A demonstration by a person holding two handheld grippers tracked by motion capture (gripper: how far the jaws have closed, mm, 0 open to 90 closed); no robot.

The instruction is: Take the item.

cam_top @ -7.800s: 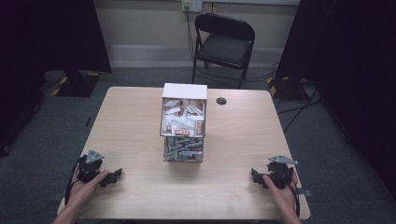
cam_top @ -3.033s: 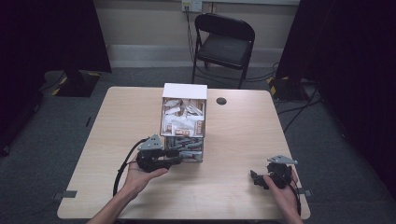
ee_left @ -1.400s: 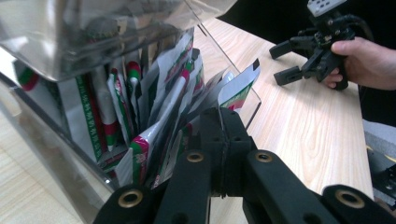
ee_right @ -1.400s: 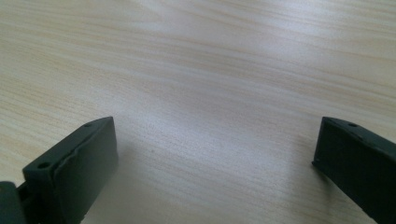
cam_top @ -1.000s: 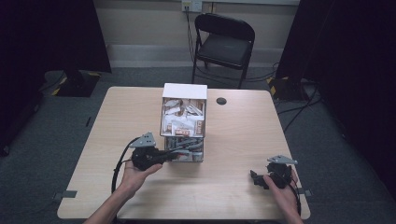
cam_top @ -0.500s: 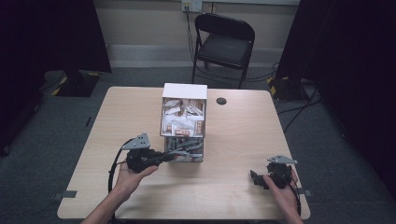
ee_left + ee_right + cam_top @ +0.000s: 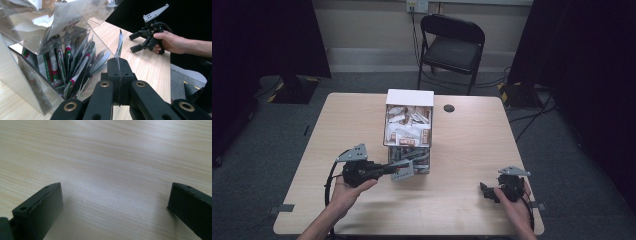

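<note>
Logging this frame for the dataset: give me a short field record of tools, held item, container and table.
left tool: shut on a flat packet, held edge-up just outside the lower bin
right tool: open, nothing between the jaws, low over the table near its front right corner
container: clear two-tier dispenser, white back panel, packets in both tiers
lower bin contents: upright sachets with green and red print
table: light wood, small dark round object beside the dispenser
background: black folding chair behind the table
</note>
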